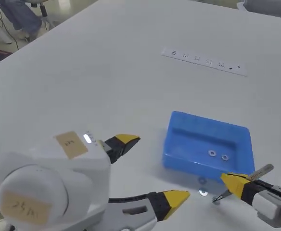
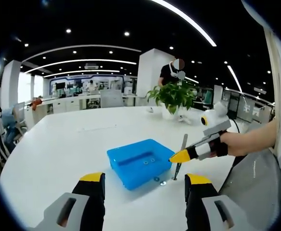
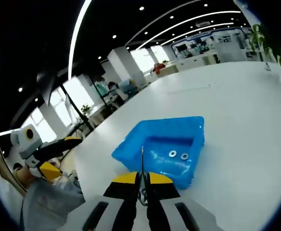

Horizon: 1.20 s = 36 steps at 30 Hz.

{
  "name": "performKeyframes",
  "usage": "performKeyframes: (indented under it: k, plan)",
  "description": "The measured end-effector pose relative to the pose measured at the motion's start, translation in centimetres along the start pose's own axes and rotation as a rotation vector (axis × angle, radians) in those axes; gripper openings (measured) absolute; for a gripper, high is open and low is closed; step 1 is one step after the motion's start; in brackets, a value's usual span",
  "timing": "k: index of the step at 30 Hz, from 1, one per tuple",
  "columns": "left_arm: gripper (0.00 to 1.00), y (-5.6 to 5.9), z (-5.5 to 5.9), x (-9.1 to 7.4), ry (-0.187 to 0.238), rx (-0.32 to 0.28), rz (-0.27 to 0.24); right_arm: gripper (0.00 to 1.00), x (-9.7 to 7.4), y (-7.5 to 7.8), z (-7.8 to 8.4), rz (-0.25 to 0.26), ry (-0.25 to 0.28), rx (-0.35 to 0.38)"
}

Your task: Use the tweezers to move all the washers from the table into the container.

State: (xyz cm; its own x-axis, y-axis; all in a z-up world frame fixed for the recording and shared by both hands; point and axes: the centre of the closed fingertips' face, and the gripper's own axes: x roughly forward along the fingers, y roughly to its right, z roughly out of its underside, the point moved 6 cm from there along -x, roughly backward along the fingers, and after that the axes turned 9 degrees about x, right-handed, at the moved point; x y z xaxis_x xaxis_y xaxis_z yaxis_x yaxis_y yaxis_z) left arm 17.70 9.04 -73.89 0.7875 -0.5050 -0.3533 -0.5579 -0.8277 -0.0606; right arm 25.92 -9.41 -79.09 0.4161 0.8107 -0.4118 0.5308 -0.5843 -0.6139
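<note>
A blue container (image 1: 179, 144) sits on the white table with two washers (image 1: 211, 153) inside. Two more washers (image 1: 203, 192) lie on the table just in front of its near wall. My right gripper (image 1: 236, 185) is shut on metal tweezers (image 1: 261, 170), whose tips point down at the table beside those loose washers. In the right gripper view the tweezers (image 3: 141, 163) stick out between the closed jaws toward the container (image 3: 131, 149). My left gripper (image 1: 151, 168) hangs open and holds nothing, left of the container (image 2: 126, 175); the loose washers (image 2: 162, 183) lie between its jaws' line of sight.
A white power strip (image 1: 203, 61) lies farther back on the table. A potted plant (image 2: 173, 96) stands at the table's far end, with a person behind it. Bare tabletop (image 1: 83, 86) spreads out to the left and behind.
</note>
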Motion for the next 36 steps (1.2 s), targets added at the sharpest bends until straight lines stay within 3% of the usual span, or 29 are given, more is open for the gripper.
performKeyframes:
  k: [7, 12, 15, 18, 25, 36]
  plan:
    - [0.67, 0.1, 0.0, 0.0, 0.001, 0.005, 0.006, 0.03, -0.9, -1.7, -1.4, -0.023, 0.045, 0.016]
    - [0.67, 0.0, 0.0, 0.0, 0.007, -0.001, 0.004, 0.03, -1.0, -2.7, -2.8, -0.021, 0.049, -0.079]
    - [0.67, 0.0, 0.0, 0.0, 0.006, 0.002, 0.004, 0.03, -0.8, -3.3, -3.8, -0.034, 0.031, -0.238]
    - [0.67, -0.1, 0.0, 0.0, 0.007, 0.002, 0.002, 0.03, -0.2, -3.7, -4.4, -0.043, 0.024, -0.298]
    - [0.67, -0.2, 0.0, -0.1, 0.008, 0.001, -0.004, 0.03, 1.3, -3.7, -5.9, -0.088, 0.059, -0.261]
    - [0.67, -0.2, 0.0, -0.1, 0.014, 0.001, -0.001, 0.03, 4.0, -2.9, -7.0, -0.088, 0.056, -0.282]
